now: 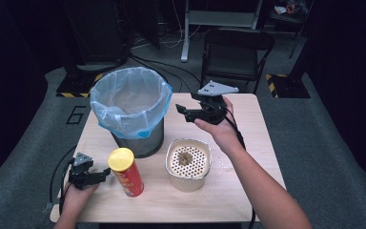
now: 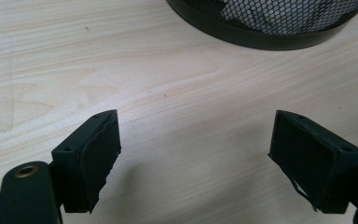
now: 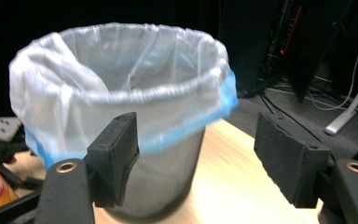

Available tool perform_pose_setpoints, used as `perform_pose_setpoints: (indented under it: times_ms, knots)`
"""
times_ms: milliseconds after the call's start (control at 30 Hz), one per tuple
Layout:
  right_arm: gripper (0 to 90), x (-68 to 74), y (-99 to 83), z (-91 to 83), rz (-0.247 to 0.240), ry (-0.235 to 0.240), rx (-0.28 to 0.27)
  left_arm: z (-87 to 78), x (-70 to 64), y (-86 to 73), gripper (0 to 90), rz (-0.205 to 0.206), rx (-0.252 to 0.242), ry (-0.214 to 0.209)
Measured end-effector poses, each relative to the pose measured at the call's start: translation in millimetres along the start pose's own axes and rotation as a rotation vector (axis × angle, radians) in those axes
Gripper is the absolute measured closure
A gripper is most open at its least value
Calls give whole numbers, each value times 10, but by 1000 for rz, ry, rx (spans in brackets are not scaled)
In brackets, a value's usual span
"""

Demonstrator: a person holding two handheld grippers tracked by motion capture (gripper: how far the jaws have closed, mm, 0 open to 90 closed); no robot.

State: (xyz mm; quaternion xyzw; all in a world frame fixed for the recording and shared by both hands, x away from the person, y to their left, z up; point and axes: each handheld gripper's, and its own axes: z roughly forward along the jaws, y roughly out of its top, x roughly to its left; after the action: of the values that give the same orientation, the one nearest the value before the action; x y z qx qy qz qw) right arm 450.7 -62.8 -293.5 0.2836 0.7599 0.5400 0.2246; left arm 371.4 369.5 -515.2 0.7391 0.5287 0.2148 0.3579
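Now both claws agape, right claw (image 1: 183,110) beside bin (image 1: 131,110).

Left hand-held gripper (image 1: 106,171) and right hand-held gripper (image 1: 180,111) both gape, empty

- Big "6" (image 1: 75,115) marked on grey floor, left of counter (image 1: 248,191), beside the bin.
- Red chip can (image 1: 127,172) w/ yellow lid: print on its side, too blurred to read in high view.
- Same can at left edge of right gripper view: white lettering, illegible.
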Motion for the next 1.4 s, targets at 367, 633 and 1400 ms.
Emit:
perform_pose_setpoints:
  times_ms: [367, 633, 1400]
  knots:
    - [305, -196, -618, -358, 68, -97, 8, -191, -80, 115, 140, -13, -10, -47]
    - [305, -250, -994, -523, 76, -168, 40, -334, -109, 146, 119, 3, -28, -77]
    - [305, -405, -1719, -721, 103, -337, 138, -770, -496, 31, 127, 132, -60, -225]
